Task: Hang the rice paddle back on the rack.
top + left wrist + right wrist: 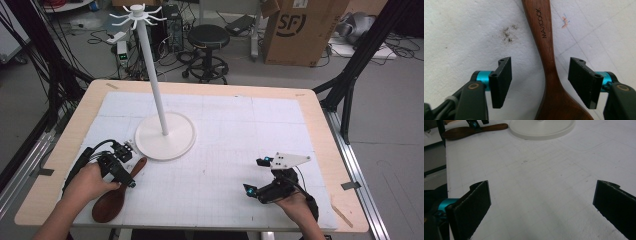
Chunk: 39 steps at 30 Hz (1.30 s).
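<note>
Nearest, at the table's front edge, both hands rest on the white mat. Left gripper points down over a dark wooden spoon — bowl toward the person, handle angled away toward the stand. From the left gripper view, the spoon lies flat on the mat with its neck between the two black pads; a clear gap of mat shows on either side, so the pads straddle the wood without pressing it. Jaws stand partly apart. "MAXCOOK" is printed along the handle. A small dark smudge marks the mat beside the handle.

Right gripper sits at the front right, well apart from the spoon — jaws wide apart over bare mat, nothing between them, as the right gripper view shows. That view also catches the spoon far off, with the left gripper over it.

Farther back, just beyond the spoon's handle tip, a white stand rises from a round base to a ring of hooks on top.

Beyond the table: a black stool and a cardboard box on the floor.
</note>
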Available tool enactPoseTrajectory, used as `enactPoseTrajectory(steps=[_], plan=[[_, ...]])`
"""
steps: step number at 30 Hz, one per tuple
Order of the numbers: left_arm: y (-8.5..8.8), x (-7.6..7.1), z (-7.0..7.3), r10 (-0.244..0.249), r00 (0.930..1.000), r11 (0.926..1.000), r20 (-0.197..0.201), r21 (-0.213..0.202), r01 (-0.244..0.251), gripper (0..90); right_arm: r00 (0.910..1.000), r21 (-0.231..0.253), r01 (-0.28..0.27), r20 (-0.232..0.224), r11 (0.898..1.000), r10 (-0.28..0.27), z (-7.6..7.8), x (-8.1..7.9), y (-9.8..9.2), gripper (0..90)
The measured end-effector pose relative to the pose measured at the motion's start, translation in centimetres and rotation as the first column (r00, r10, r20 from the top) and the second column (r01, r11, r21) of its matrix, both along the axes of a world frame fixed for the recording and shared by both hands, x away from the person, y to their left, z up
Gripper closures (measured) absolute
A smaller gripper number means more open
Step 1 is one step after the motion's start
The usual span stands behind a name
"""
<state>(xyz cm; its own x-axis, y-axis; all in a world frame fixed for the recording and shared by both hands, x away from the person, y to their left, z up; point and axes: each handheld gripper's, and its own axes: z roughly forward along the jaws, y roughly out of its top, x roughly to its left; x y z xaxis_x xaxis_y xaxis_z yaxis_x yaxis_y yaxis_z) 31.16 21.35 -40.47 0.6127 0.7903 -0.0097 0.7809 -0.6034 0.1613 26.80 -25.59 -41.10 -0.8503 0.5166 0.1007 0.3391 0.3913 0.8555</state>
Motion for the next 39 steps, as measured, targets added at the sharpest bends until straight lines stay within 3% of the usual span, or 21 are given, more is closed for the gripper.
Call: enactPoseTrajectory(steps=[13,19,26,39], plan=[[-0.52,0.14,-0.40,-0.008,0.9987,0.9998,-0.050,0.019,0.009,49.4,0.9997,-0.011,0.020,0.012,1.000,-0.020,-0.09,0.00,-0.06,0.1],[-0.36,0.43,-0.45,0.013,0.9973,0.9998,-0.072,0.013,-0.012,54.1,0.9997,-0.014,0.022,0.014,1.000,-0.022,-0.16,0.00,-0.04,0.2],[-0.08,0.70,-0.42,0.046,0.9954,0.9989,-0.084,-0.004,-0.047,59.9,0.9999,-0.023,0.016,0.007,1.000,-0.016,-0.29,-0.01,0.12,0.2],[-0.56,0.51,-0.38,0.038,0.9958,0.9993,-0.083,0.004,-0.038,71.8,0.9999,-0.032,0.012,0.004,0.999,-0.012,-0.42,0.00,0.22,0.2]])
